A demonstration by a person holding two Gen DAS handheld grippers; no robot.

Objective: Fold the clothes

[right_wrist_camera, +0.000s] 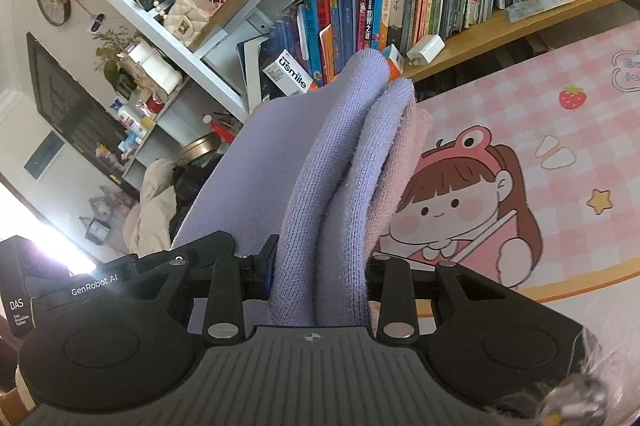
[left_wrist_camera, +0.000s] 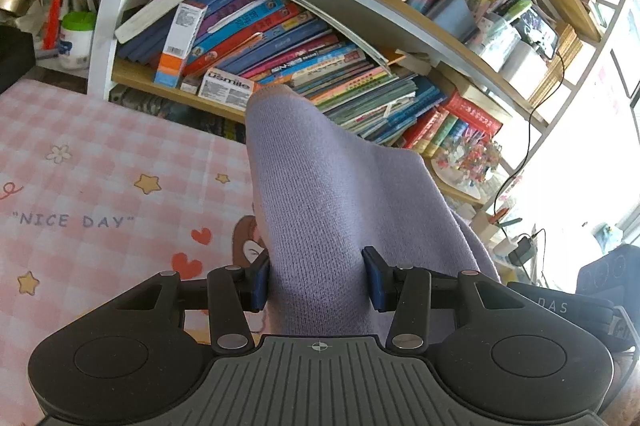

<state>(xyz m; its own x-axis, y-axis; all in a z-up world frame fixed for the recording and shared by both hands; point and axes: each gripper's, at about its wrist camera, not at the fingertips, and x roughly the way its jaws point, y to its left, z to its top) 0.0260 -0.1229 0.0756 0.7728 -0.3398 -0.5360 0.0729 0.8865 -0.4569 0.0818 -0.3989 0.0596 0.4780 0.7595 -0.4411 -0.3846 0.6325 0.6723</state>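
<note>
2 hand-held grippers [left_wrist_camera: 318, 278] [right_wrist_camera: 320, 276] pinch ribbed lilac knit [left_wrist_camera: 320, 193].

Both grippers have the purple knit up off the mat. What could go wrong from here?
1. The right gripper clamps several bunched folds of the purple knit garment; an outer layer could slip free and spoil the fold.
2. The left gripper holds a thick wad, so its pads may be gripping loosely.
3. The lifted fabric rises close in front of the bookshelf; swinging forward might snag the usmile box.
</note>
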